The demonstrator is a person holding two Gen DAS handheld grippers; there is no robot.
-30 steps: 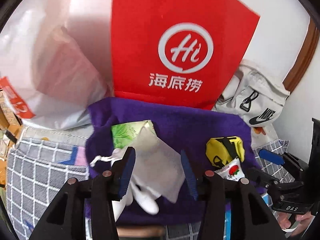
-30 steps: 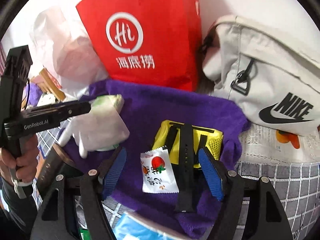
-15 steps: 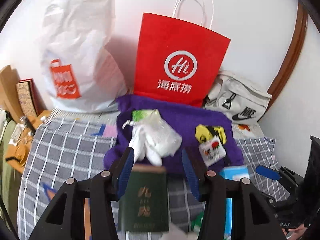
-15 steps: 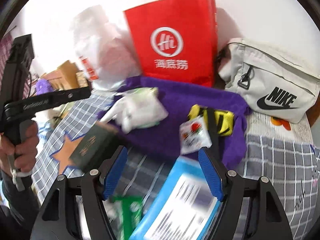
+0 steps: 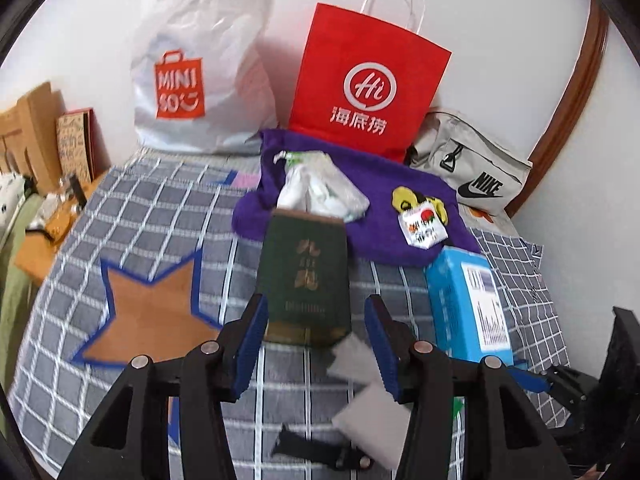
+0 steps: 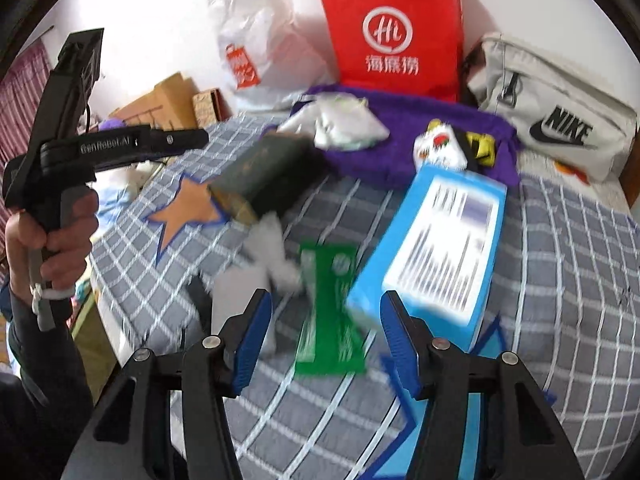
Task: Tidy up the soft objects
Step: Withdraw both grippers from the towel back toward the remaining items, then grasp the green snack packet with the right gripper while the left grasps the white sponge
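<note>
Left gripper half open, empty, over the checked bed. Right gripper empty, jaws just closing partway above a green packet. Beyond: green box, blue box, then white pouch on purple towel.

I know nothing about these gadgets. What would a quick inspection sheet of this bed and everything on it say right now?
Surface: grey checked bedspread with an orange star patch.
Job's things: purple towel bearing a white crumpled cloth, a strawberry sachet and a yellow strapped item.
Clutter: dark green box, blue box, green packet, grey pads.
Grippers: left gripper and right gripper both open, holding nothing; the right's jaws have just been closing.
Cables: nothing seen.
Surroundings: red paper bag, white Miniso bag, grey Nike bag against a white wall; cardboard boxes left.
</note>
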